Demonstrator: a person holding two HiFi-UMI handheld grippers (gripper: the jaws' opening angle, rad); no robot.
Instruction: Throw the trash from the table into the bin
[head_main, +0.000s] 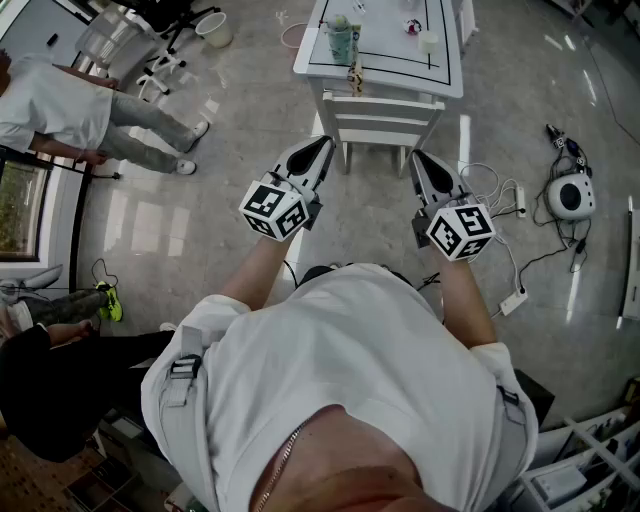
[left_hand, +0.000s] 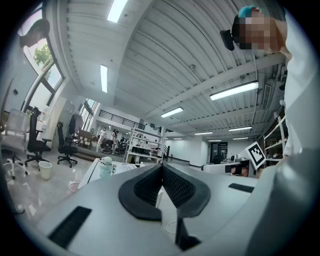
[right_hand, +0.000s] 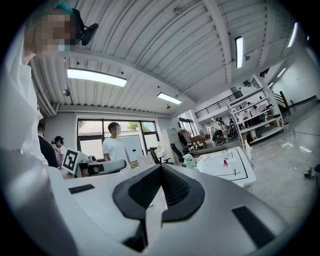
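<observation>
Both claws are shut with nothing between the jaws: the left gripper (head_main: 320, 146) and the right gripper (head_main: 418, 158) are held level in front of the person. The trash lies straight ahead on the white table (head_main: 446, 78), well apart from both, with a white chair (head_main: 382, 112) in between. The greenish cup (head_main: 342, 40) stands on the left gripper's side and the small white piece (head_main: 428, 41) on the right's. The white bucket (head_main: 214, 27) (probably the bin) stands further left.
</observation>
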